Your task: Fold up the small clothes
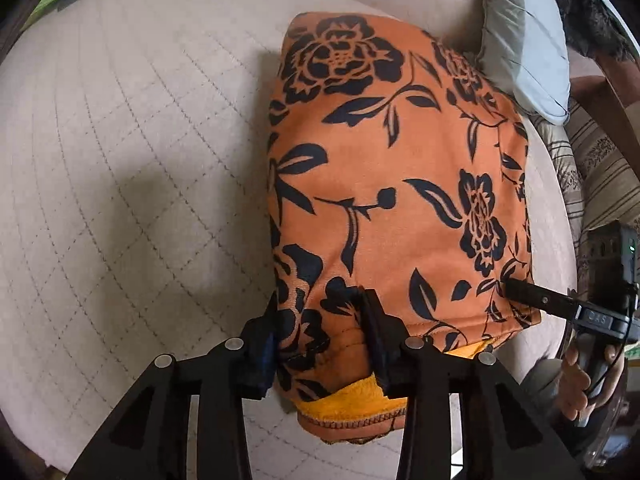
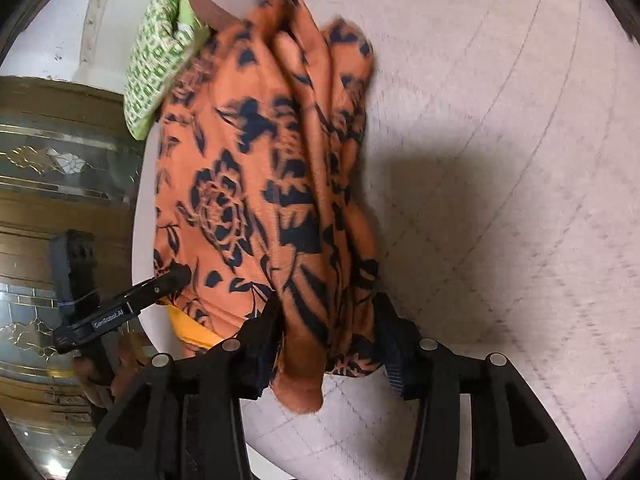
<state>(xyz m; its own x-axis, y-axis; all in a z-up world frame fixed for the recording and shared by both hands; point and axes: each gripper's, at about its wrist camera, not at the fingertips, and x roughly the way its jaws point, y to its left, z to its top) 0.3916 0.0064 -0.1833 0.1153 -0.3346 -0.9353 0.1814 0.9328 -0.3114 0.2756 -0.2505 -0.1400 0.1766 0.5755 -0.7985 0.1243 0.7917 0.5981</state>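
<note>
An orange garment with a black flower print (image 1: 384, 168) lies folded on a quilted beige surface (image 1: 132, 160); its yellow-orange lining shows at the near hem. My left gripper (image 1: 320, 340) is shut on the garment's near left corner. My right gripper (image 2: 326, 340) is shut on a bunched edge of the same garment (image 2: 260, 184), which hangs in folds in front of it. The right gripper's fingers (image 1: 536, 298) show at the garment's right corner in the left wrist view. The left gripper's fingers (image 2: 160, 284) show at the garment's other corner in the right wrist view.
A pale blue pillow (image 1: 524, 40) lies beyond the garment at the far right. A green patterned cloth (image 2: 160, 56) lies at the far edge of the surface. A striped fabric (image 1: 600, 168) and a glass-fronted wooden cabinet (image 2: 52, 184) stand off the surface's side.
</note>
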